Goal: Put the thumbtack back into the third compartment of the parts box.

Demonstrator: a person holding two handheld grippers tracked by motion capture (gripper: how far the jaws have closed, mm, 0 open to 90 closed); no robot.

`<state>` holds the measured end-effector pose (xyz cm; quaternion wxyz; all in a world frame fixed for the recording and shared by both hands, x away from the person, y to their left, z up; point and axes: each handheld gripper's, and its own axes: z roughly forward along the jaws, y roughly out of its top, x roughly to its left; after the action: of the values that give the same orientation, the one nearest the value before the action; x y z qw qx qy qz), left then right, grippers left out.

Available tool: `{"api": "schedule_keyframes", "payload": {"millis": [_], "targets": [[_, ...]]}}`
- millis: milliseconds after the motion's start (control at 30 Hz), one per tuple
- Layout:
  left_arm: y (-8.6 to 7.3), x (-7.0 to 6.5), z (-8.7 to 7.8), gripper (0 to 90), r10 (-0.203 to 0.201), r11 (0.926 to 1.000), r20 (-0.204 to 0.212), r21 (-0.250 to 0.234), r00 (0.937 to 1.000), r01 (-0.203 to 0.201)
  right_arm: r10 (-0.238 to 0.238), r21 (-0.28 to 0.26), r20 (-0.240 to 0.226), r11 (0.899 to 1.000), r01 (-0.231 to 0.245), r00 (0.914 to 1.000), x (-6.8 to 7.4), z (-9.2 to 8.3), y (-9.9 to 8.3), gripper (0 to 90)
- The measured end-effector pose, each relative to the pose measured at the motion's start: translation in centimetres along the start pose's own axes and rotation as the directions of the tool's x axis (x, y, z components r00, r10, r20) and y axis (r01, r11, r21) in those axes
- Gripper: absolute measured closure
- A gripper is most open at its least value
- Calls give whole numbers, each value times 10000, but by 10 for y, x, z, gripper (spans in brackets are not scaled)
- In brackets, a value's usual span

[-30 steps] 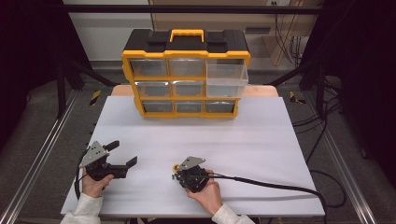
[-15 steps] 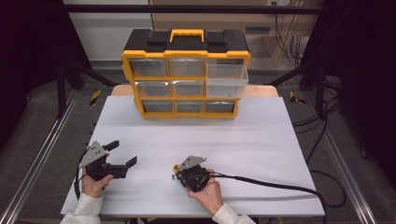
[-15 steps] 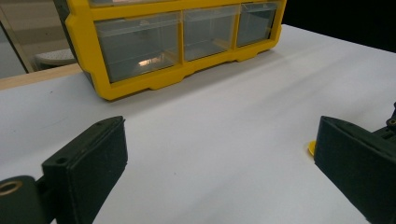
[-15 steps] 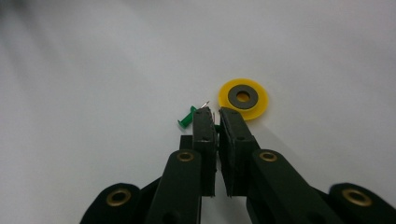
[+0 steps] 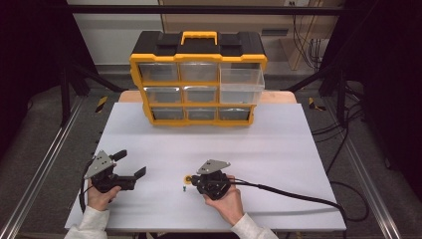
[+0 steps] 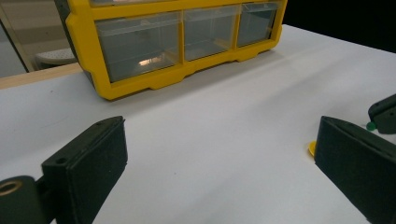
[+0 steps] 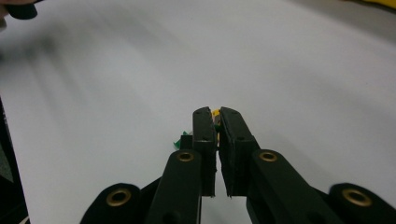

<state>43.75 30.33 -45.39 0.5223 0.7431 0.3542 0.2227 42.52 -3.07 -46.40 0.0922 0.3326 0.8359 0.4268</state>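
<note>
Change since earlier frame: almost nothing — both hands and both grippers sit at the near edge as they did half a second ago, and the organizer has not shifted.
Left gripper (image 5: 130, 175): jaws spread wide and holding nothing, resting low over the white table (image 5: 278, 149) at the person's left; its own view looks between the two black jaws toward the bottom row of drawers.
Right gripper (image 5: 191, 180): jaws nearly pressed together, with a narrow slit between them; in the right gripper view a bit of yellow shows at their tips, so they seem to pinch the small yellow piece (image 7: 215, 113), though I cannot be fully sure of contact.
Small yellow piece: on the table near its front middle, just at the right gripper's tips, well apart from the organizer.
Green-headed pin (image 5: 184, 188): lies on the table just beside the yellow piece, untouched.
Drawer organizer (image 5: 198, 79): yellow frame, black top, clear drawers, standing at the far side; the top right drawer is pulled out a little.
Handling, my judgement: the yellow piece looks tiny, light and hard — it may slide or flip on the smooth surface, so a grip across its flat sides at the very jaw tips is safest.
</note>
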Motion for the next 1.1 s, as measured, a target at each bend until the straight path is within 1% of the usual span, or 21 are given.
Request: {"api": "schedule_keyframes", "payload": {"millis": [167,367,533,800,1100], "targets": [[0,0,-1,27,3,10000,-8,-33,10000,-3,117,-397,129,9992,-111,9998,-9,-16,8,859],[0,0,0,26,-23,10000,-16,10,10000,23,70,-992,428,9951,-27,9991,-19,-40,22,859],[0,0,0,26,-23,10000,-15,7,10000,23,32,-1505,570,9886,54,9984,-28,-61,35,859],[0,0,0,27,-17,10000,-17,-1,10000,17,145,-2168,979,9762,71,9951,-43,-95,53,860],[0,0,1,27,-12,10000,-5,18,10000,12,238,-2611,1297,9652,110,9913,-59,-123,68,860]]}}
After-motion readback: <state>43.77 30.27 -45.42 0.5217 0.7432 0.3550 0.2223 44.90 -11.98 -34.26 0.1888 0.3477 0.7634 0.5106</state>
